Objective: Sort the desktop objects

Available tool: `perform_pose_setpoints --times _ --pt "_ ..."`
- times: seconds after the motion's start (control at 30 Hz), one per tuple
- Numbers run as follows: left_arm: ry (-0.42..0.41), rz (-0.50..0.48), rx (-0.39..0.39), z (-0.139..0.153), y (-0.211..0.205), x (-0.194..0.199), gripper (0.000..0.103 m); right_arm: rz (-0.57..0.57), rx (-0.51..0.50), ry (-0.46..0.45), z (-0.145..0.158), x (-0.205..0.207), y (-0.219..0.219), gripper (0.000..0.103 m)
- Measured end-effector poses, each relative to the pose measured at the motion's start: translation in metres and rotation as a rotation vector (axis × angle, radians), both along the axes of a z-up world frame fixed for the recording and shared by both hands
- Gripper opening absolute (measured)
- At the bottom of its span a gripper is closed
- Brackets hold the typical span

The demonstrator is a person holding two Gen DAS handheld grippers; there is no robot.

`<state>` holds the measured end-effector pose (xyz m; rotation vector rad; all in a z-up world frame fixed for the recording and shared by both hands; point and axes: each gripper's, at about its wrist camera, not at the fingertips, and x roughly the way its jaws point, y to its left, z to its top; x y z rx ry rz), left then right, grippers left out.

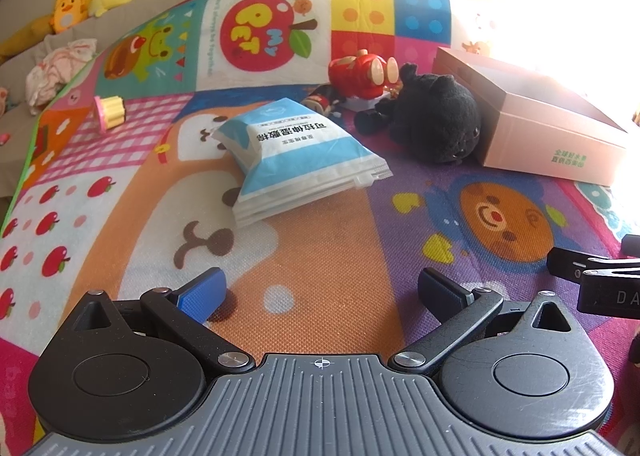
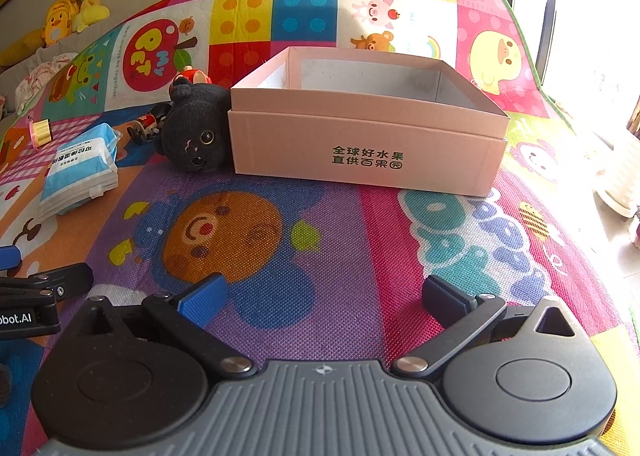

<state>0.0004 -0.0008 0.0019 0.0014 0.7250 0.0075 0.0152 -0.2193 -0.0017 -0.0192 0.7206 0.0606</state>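
Wipes pack (image 1: 298, 160) lies on mat (image 1: 320, 256) straight ahead of left claw (image 1: 322, 292), long axis running away-left; left is nearer. Box (image 2: 368, 144) faces right claw (image 2: 324, 296). Both claws wide open, holding nothing.

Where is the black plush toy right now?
In both views, the black plush toy lies on the play mat against the pink box, on its left side.

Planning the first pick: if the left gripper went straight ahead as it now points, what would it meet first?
Most likely the blue-and-white wipes pack, lying on the play mat ahead of the open left gripper. Nothing lies between them, though depth is uncertain.
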Motion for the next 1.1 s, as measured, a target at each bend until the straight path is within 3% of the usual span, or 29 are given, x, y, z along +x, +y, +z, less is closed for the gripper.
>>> perform_pose_setpoints --times 0.7,0.77,0.87,0.93,0.97,1.0,1.03,1.07,1.1 --pt "0.018 -0.028 -0.014 0.005 0.005 0.003 0.103 0.039 -0.006 0.048 0.003 0.008 -0.002 0.103" --pt "-0.035 -0.051 -0.057 0.020 0.019 0.001 0.103 0.060 -0.012 0.050 0.004 0.008 -0.003 0.103" --pt "-0.186 0.041 -0.016 0.055 0.053 0.010 0.103 0.108 -0.038 0.036 0.005 0.010 -0.002 0.103" --pt "-0.244 0.116 0.003 0.072 0.084 0.028 0.103 0.128 -0.044 0.025 0.005 0.011 0.000 0.103" --pt "-0.257 0.157 0.009 0.077 0.101 0.042 0.099 0.141 -0.042 0.023 0.005 0.012 0.001 0.103" --pt "-0.258 0.197 0.017 0.079 0.117 0.057 0.082 0.151 -0.041 0.024 0.005 0.013 0.002 0.103" --pt "-0.246 0.241 0.030 0.079 0.133 0.074 0.074 0.158 -0.041 0.024 0.005 0.015 0.004 0.103" --pt "-0.230 0.282 0.045 0.075 0.147 0.094 0.074 0.163 -0.042 0.024 0.005 0.015 0.005 0.103" --pt "-0.210 0.309 0.053 0.068 0.160 0.114 0.082 0.165 -0.045 0.024 0.005 0.016 0.006 0.103"
